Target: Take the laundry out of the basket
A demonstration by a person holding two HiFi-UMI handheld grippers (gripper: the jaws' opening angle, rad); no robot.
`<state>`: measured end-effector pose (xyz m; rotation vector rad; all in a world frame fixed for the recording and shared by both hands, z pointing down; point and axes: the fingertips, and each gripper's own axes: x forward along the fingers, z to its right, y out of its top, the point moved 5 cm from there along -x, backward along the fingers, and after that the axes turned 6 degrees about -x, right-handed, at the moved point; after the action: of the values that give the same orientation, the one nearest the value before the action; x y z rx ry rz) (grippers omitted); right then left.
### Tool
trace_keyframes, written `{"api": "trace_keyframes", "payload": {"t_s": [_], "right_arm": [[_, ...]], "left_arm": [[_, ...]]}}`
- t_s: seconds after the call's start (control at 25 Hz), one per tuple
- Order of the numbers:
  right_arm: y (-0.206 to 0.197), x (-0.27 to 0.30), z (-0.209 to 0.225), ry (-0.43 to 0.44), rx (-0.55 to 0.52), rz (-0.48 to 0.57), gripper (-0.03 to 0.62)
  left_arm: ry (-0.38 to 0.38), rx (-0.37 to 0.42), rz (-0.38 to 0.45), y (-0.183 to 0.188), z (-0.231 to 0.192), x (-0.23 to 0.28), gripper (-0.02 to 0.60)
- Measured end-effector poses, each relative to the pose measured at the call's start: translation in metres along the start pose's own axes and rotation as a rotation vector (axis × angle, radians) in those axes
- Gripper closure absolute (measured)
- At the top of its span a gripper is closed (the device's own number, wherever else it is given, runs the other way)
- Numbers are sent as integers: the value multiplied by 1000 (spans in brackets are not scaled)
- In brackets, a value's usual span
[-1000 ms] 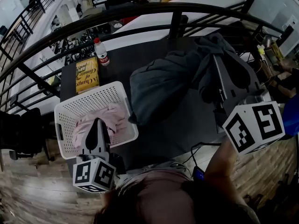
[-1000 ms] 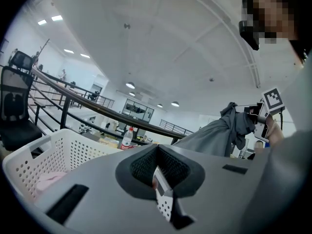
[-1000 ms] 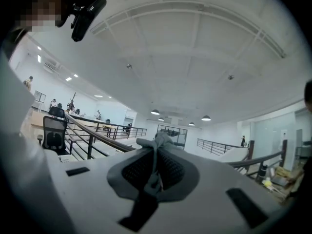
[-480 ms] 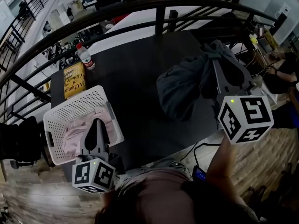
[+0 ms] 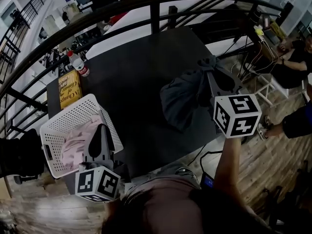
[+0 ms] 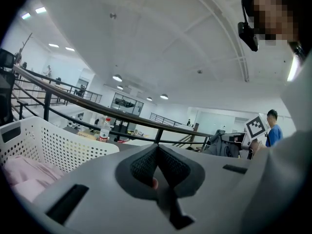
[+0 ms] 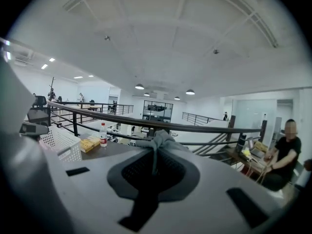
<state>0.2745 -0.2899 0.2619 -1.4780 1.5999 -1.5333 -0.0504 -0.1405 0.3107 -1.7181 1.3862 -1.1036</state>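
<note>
A white perforated basket stands at the dark table's near left corner with pink laundry inside. My left gripper hovers over the basket's right rim, its jaws shut with nothing clamped; in the left gripper view the basket and pink laundry lie to its left. My right gripper is shut on a grey garment, which hangs down onto the table's right side. The right gripper view shows a bunch of that grey cloth pinched between the pads.
A water bottle and a yellow book sit behind the basket at the table's far left. A black railing curves round the table's far side. People are beyond the table at right, and cables hang off the near edge.
My right gripper has come down and nearer with the grey garment, which now lies bunched on the table's right side. My left gripper has shifted from over the pink laundry toward the basket's right rim.
</note>
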Motion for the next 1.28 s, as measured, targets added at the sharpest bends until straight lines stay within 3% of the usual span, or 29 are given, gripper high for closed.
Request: {"api": "trace_keyframes", "payload": {"t_s": [0.76,1.08,1.28], "right_arm": [[-165,56,-22,97,241,-317,560],[-180,46,-19,55,215,-367,557],[-187,33,-20,40,243,-393,467]], "left_arm": [[-54,-11,-36,-24,27,2,582],[-77,-10,-63,-32,29,-2,581],[-101,-9,-85,-39,26,-5,581]]}}
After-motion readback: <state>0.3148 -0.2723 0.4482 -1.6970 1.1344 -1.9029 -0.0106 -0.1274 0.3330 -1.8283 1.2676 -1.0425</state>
